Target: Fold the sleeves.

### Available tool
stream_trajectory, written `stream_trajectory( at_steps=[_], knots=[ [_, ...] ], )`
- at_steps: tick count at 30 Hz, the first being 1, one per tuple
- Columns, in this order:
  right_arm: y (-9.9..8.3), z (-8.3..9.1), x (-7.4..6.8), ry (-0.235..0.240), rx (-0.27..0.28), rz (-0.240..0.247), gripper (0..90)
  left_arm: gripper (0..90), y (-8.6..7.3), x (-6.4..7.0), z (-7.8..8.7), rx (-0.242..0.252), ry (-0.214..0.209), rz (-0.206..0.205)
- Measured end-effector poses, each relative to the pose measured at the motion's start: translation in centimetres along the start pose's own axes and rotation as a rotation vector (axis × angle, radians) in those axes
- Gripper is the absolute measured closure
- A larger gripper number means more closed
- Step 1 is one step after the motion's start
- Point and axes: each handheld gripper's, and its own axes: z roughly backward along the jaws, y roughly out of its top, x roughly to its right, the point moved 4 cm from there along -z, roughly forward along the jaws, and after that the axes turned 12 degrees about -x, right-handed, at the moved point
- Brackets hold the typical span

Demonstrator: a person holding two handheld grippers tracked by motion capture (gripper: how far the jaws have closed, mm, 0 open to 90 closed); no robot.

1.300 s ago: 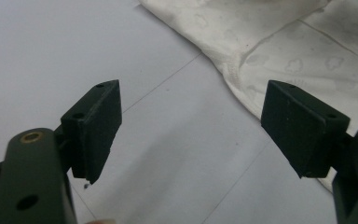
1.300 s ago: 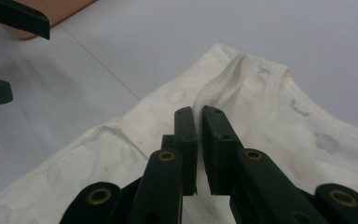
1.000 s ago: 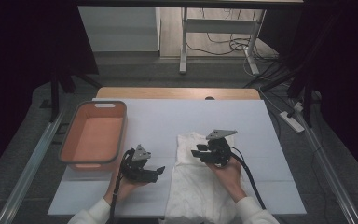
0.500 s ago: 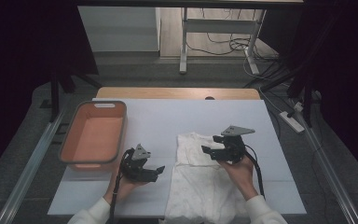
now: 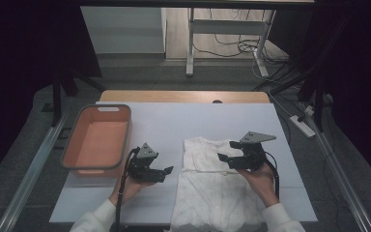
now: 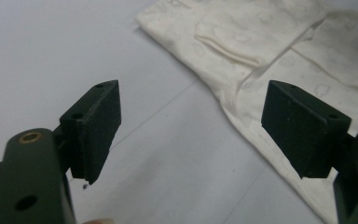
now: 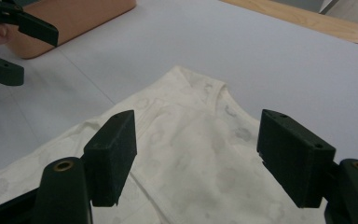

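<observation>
A cream white garment lies flat on the white table sheet, its top end toward the far side. My right gripper hovers over the garment's upper right part, open, with nothing between its jaws; its own view looks down on the cloth. My left gripper is held just left of the garment's edge, open and empty. In the left gripper view the garment spreads at the upper right, beyond the right jaw.
An orange-pink plastic bin stands at the left of the table, close to my left hand; it is also seen as the bin in the right gripper view. A wooden table edge runs behind the sheet.
My right gripper has moved to the right and a little farther away over the garment. The left gripper has stayed where it was.
</observation>
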Motion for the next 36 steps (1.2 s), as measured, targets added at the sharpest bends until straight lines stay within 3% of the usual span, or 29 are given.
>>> stream_trajectory(
  at_steps=[9,17,22,27,30,36],
  knots=[
    [-0.2,0.8,0.8,-0.019,0.015,-0.014,28.1,19.8,1.7,-0.1,1.0,0.008,-0.025,0.006],
    [-0.2,0.5,1.4,-0.025,0.001,-0.008,27.0,19.0,3.3,0.1,1.2,0.003,-0.041,-0.004],
    [0.0,0.2,1.9,-0.025,0.001,-0.018,27.0,18.4,4.4,0.0,0.4,-0.023,-0.042,-0.014],
    [0.5,-0.3,2.5,-0.032,-0.01,-0.028,26.9,17.7,6.0,0.1,-0.7,-0.042,-0.044,-0.049],
    [0.7,-0.3,2.8,-0.032,-0.005,-0.037,26.9,17.7,6.6,-0.2,-1.1,-0.04,-0.045,-0.046],
    [0.7,-0.5,3.8,-0.041,-0.019,-0.058,26.5,17.8,7.1,-1.2,-2.1,-0.038,-0.056,0.004]
  ],
)
